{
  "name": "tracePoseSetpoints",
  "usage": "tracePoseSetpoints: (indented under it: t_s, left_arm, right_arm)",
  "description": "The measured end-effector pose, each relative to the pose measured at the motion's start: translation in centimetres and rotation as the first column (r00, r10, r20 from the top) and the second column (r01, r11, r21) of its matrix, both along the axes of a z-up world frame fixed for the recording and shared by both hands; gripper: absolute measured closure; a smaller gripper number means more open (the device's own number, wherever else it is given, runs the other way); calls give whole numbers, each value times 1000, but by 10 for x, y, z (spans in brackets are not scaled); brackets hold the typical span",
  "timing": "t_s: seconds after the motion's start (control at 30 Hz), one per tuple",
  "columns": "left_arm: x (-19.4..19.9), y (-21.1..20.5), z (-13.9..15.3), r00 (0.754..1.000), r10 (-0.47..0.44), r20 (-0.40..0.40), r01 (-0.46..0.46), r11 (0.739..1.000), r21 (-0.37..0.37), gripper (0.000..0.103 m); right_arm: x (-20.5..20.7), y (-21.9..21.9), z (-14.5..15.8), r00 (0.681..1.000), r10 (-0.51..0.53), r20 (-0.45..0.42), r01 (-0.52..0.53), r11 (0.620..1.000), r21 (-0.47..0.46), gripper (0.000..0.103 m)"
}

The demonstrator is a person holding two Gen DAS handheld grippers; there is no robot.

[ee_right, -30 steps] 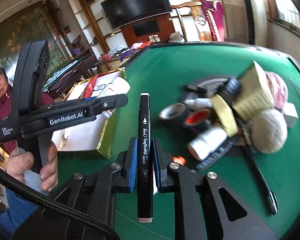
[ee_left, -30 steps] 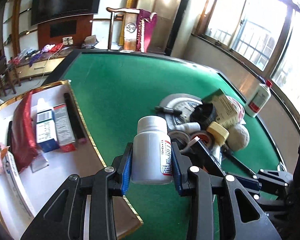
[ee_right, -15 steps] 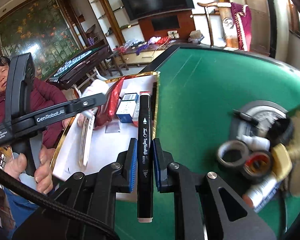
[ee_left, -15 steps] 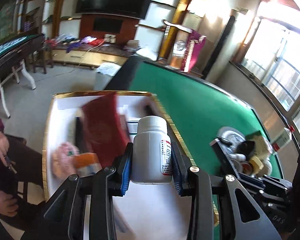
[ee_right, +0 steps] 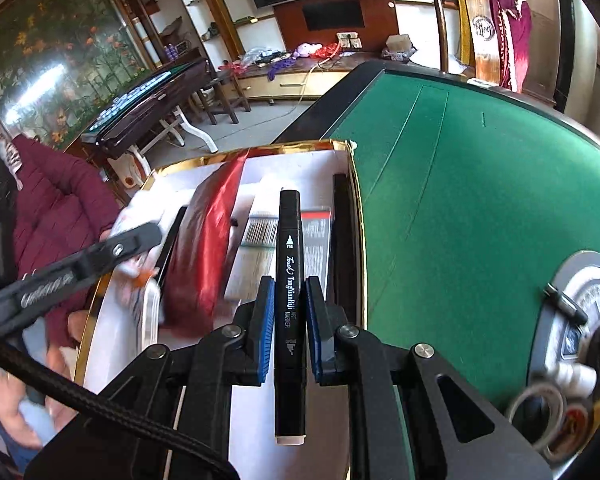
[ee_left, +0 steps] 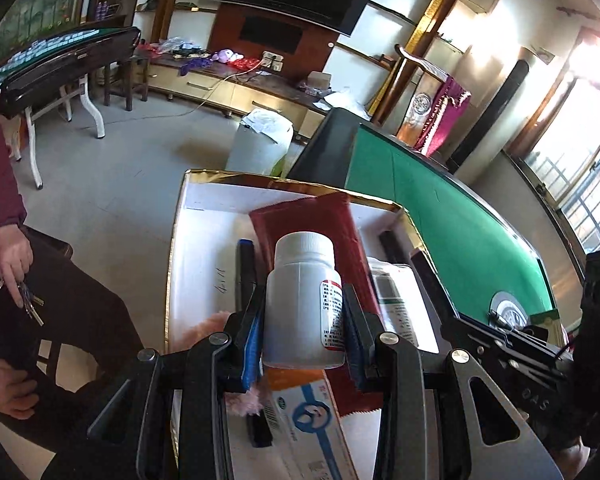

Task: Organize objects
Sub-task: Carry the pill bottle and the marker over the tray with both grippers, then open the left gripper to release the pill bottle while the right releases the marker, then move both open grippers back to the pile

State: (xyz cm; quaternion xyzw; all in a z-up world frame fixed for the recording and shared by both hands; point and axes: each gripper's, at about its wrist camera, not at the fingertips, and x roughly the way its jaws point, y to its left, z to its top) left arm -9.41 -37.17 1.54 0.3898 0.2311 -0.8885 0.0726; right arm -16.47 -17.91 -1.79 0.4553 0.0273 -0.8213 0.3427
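Note:
My left gripper is shut on a white pill bottle with a red-edged label, held upright above a gold-rimmed white box. In that box lie a red foil packet, a dark pen, a pink fluffy thing and several medicine cartons. My right gripper is shut on a black art marker, over the right half of the same box. The left gripper's body shows blurred at the left of the right wrist view.
The box sits at the left edge of a green felt table. A round grey scale with a pen, tape rolls and other loose things lies at the right. A seated person in a maroon jacket is beside the box, keys in hand.
Both grippers have swung left from the pile on the green felt to above the white box, each still holding its object. The left view has rolled.

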Motion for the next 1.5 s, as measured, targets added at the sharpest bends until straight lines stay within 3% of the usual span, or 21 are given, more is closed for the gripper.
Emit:
tracePoseSetpoints:
  t_s: [0.5, 0.83, 1.0, 1.2, 1.33, 1.43, 1.5]
  left_arm:
    - [-3, -7, -14, 996, 45, 71, -43, 999, -25, 73]
    - [4, -1, -7, 999, 26, 44, -24, 998, -56, 70]
    - [14, 2, 7, 999, -2, -33, 1, 999, -44, 70]
    - [26, 38, 30, 985, -129, -118, 122, 991, -63, 70]
    - [30, 98, 44, 950, -290, -118, 277, 954, -116, 70]
    - [29, 166, 44, 879, -473, -60, 465, 878, -113, 70]
    - [31, 218, 34, 813, -582, 4, 579, 808, -105, 70]
  right_arm:
    - [-22, -14, -14, 999, -29, 37, 28, 999, 25, 90]
    - [-20, -2, -6, 1000, -25, 17, 25, 1000, -6, 89]
    - [5, 36, 15, 1000, -13, 2, 13, 998, -66, 89]
    - [71, 140, 32, 998, -18, -56, 10, 990, -139, 76]
    - [99, 223, 28, 987, -109, -118, 96, 989, -116, 74]
    - [103, 272, 18, 976, -174, -132, 165, 983, -81, 69]
    - [101, 295, 11, 973, -198, -122, 188, 978, -86, 69]
